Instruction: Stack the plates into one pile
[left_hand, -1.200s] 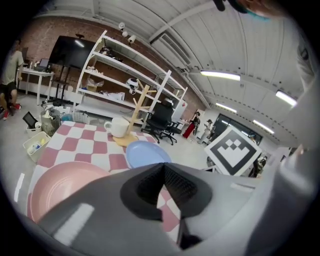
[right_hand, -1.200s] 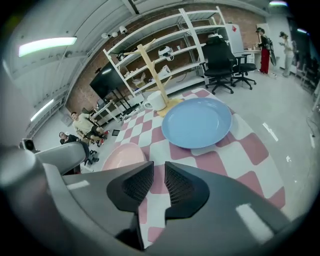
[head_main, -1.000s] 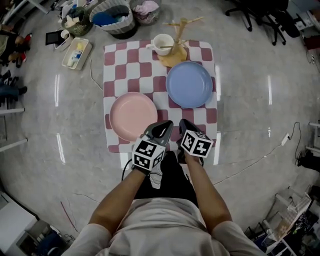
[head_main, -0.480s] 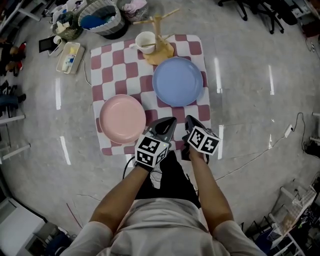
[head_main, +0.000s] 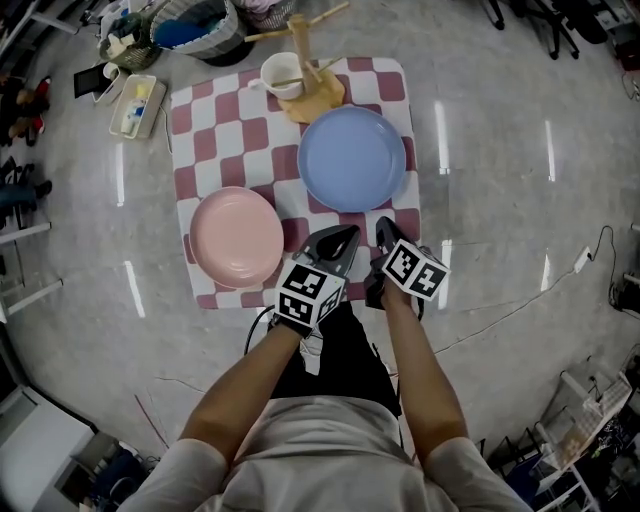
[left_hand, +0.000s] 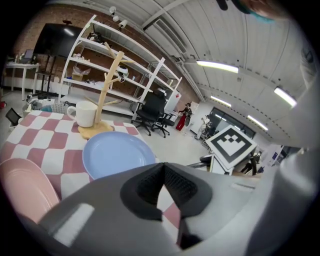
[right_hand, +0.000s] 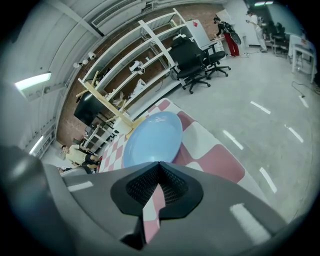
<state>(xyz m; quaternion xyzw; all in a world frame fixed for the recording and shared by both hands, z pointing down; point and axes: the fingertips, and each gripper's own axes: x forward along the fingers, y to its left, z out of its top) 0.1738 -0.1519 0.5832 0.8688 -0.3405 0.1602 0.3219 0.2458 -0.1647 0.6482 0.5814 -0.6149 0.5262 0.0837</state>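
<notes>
I'm holding both tools side by side over the near edge of the table (head_main: 215, 130), which is covered in a red-and-white checked cloth. The left tongs (head_main: 347, 233) are closed tip to tip with nothing between them, and the right tongs (head_main: 379, 224) are the same, together and empty. The pink plate (head_main: 237, 237) lies flat at the near left of the table, just left of the left tongs. The blue plate (head_main: 352, 159) lies flat farther back and to the right, apart from the pink one, just beyond both tips. Behind it a white mug (head_main: 281, 73) stands beside a wooden mug tree (head_main: 318, 92). The two plates are not yet stacked.
</notes>
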